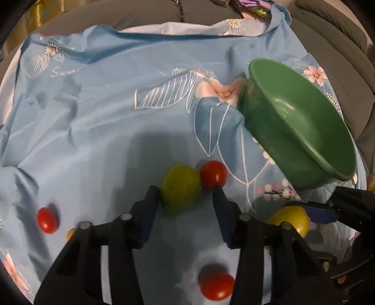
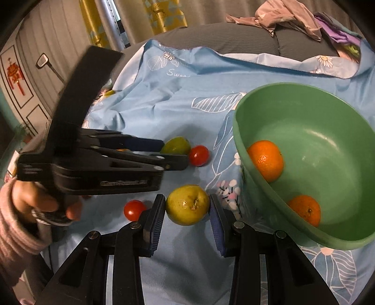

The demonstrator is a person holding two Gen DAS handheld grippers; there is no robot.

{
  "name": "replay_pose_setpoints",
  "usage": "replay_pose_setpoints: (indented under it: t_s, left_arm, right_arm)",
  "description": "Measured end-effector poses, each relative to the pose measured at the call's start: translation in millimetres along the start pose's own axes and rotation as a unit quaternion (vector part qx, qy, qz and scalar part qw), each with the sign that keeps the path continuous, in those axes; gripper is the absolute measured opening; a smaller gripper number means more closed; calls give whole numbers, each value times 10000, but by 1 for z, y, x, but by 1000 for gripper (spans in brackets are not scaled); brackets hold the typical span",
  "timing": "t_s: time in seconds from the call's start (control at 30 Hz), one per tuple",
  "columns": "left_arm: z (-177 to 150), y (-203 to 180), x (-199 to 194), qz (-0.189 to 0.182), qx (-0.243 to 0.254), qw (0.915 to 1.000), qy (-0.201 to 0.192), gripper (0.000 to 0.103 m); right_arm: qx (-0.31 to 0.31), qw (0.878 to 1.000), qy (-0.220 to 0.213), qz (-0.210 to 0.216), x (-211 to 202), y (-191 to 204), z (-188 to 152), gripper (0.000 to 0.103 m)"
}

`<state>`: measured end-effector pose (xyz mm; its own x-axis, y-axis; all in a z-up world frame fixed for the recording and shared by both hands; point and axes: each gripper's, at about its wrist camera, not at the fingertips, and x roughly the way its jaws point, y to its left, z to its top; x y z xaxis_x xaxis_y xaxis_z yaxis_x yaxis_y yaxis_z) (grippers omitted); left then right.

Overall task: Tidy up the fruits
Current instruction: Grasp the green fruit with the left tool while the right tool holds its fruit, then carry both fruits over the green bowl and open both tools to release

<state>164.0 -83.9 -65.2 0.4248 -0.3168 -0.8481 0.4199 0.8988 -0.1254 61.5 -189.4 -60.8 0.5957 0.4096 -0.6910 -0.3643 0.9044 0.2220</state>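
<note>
A green bowl [image 2: 328, 131] on the blue floral cloth [image 2: 178, 103] holds two oranges [image 2: 266, 159]. My right gripper [image 2: 187, 208] is open, its jaws on either side of a yellow-green apple [image 2: 187, 204] beside the bowl. My left gripper [image 1: 186, 194] is open around a second green fruit [image 1: 180, 185], which touches a red tomato [image 1: 213, 174]. That gripper also shows in the right wrist view [image 2: 173, 154], with the green fruit [image 2: 177, 145] and tomato [image 2: 198, 155] at its tips. The bowl [image 1: 300, 131] and the apple [image 1: 290, 219] also show in the left wrist view.
More red tomatoes lie on the cloth: one at the left [image 1: 46, 220] and one under the left gripper [image 1: 216, 288], seen also as [image 2: 134, 209]. A grey sofa [image 2: 257, 37] with crumpled clothes [image 2: 288, 16] runs behind the cloth.
</note>
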Motion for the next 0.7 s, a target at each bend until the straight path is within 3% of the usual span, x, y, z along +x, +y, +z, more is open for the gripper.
replay_pose_setpoints:
  t_s: [0.03, 0.3, 0.7]
  left_arm:
    - [0, 2, 2, -9, -32, 10000, 14, 34]
    - [2, 1, -2, 117, -94, 9998, -128, 34]
    - [-16, -23, -78, 415, 19, 9948, -933, 34]
  right_arm:
    - [19, 10000, 5, 10, 1, -1, 0, 39]
    - [100, 9999, 0, 60, 1, -5, 0, 39]
    - [-83, 9984, -459, 307, -24, 5, 7, 39]
